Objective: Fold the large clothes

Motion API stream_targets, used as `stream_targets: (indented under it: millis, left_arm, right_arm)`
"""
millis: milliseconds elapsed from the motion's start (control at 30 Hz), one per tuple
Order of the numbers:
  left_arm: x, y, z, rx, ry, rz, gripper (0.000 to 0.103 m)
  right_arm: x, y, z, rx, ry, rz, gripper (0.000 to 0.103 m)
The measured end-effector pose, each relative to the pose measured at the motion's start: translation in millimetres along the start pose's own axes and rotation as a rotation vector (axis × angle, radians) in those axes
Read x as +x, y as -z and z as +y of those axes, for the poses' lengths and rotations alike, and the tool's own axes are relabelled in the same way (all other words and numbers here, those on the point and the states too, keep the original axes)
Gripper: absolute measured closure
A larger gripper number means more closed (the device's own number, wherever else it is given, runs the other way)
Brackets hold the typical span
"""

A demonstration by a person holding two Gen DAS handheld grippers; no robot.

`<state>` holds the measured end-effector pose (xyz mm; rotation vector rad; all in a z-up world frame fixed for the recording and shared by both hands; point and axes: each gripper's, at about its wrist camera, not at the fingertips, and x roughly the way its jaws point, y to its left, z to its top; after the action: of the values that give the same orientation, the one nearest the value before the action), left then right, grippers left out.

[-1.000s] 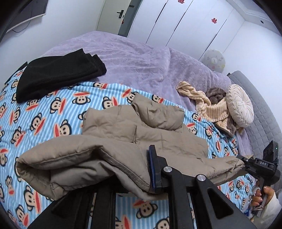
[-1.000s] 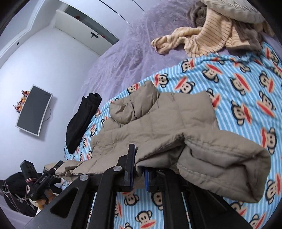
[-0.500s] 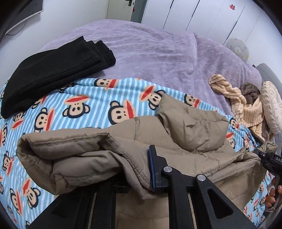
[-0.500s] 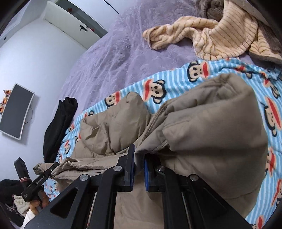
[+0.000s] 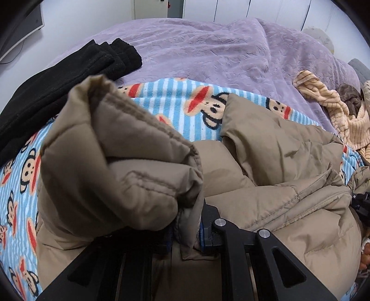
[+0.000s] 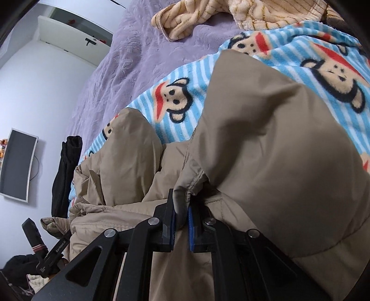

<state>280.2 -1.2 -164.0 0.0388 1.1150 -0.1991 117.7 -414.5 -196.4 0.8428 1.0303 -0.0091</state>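
Left wrist view: left gripper point(image 5: 187, 229) clamped on a bunched edge of the tan puffer jacket point(image 5: 277, 162), fabric wad blocking its left finger; right gripper is only a black sliver at the far right edge. Right wrist view shows more: right gripper point(image 6: 181, 225) pinching a jacket hem between blue pads point(image 6: 191, 229), w/ the left gripper small at lower left. Jacket lies on the monkey-print blanket point(image 5: 175, 111) over a purple bedspread point(image 5: 208, 53). Nearby: folded black garment point(image 5: 57, 81), striped beige clothing point(image 6: 208, 16), wall monitor point(image 6: 17, 164).

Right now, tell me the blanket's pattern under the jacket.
Blue-white stripes with cartoon monkey faces; clearest in the right wrist view.
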Motion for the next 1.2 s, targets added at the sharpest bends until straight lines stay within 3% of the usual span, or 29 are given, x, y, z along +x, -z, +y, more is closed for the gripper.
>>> stream_targets:
  millis: [100, 167, 200, 233, 267, 333, 367, 400, 433, 467, 500, 533, 667, 767, 900, 1033, 1200]
  left_arm:
    - [-25.3, -0.6, 3.1, 0.003, 0.011, -0.046, 0.084]
    - [-44.8, 2.6, 6.0, 0.010, 0.028, -0.074, 0.076]
    - [-53.7, 4.5, 7.1, 0.010, 0.029, -0.086, 0.058]
    - [-61.9, 6.1, 8.3, 0.009, 0.024, -0.100, 0.031]
    - [-71.4, 8.2, 9.8, 0.007, 0.002, -0.125, 0.023]
    - [-90.1, 12.0, 11.1, 0.014, -0.033, -0.183, 0.020]
    - [-95.9, 13.0, 11.1, 0.015, -0.027, -0.191, 0.020]
    - [-98.3, 13.9, 10.7, 0.010, -0.014, -0.188, 0.020]
    - [-97.2, 14.5, 8.0, 0.012, 0.008, -0.175, 0.020]
    - [-91.4, 15.3, 0.8, 0.032, 0.052, -0.142, 0.021]
    - [-85.7, 17.3, -7.1, 0.054, 0.075, -0.126, 0.028]
    - [-78.3, 20.9, -20.2, 0.093, 0.085, -0.115, 0.037]
    - [-41.8, 33.7, -66.9, 0.181, 0.094, -0.081, 0.038]
    - [-12.7, 35.5, -79.1, 0.176, 0.041, -0.084, 0.038]
    - [9.4, 23.9, -77.5, 0.149, 0.028, -0.083, 0.038]
    - [7.8, 9.5, -67.1, 0.135, 0.017, -0.082, 0.038]
    - [-9.4, -6.4, -10.6, 0.093, -0.126, -0.144, 0.038]
  right_arm:
    - [-12.6, -3.4, -1.6, 0.031, -0.024, 0.029, 0.087]
    - [-24.8, -3.5, -0.1, 0.036, -0.036, 0.029, 0.071]
    - [-33.7, -1.8, 0.9, 0.034, -0.042, 0.015, 0.049]
    - [-41.8, 0.3, 3.7, 0.030, -0.057, 0.000, 0.027]
    - [-50.5, 3.4, 6.1, 0.022, -0.064, -0.017, 0.023]
    - [-61.9, 9.0, 13.5, -0.008, -0.056, -0.032, 0.023]
    - [-66.1, 14.0, 19.2, -0.036, -0.056, -0.032, 0.024]
    - [-66.2, 18.3, 26.2, -0.067, -0.056, -0.029, 0.039]
    - [-63.5, 22.9, 33.9, -0.109, -0.051, -0.012, 0.064]
    - [-57.9, 27.5, 42.0, -0.148, -0.045, 0.011, 0.072]
    - [-50.3, 31.7, 50.1, -0.187, -0.048, 0.032, 0.077]
    - [-39.7, 38.3, 58.9, -0.229, -0.044, 0.054, 0.079]
    - [3.4, 53.5, 79.2, -0.335, 0.017, 0.081, 0.080]
    - [27.5, 49.2, 74.0, -0.352, 0.060, 0.057, 0.084]
    - [43.2, 32.7, 58.6, -0.302, 0.050, 0.054, 0.099]
    - [35.9, 17.6, 50.3, -0.251, 0.025, 0.082, 0.103]
    - [-15.6, -6.3, 23.2, -0.263, 0.219, -0.052, 0.101]
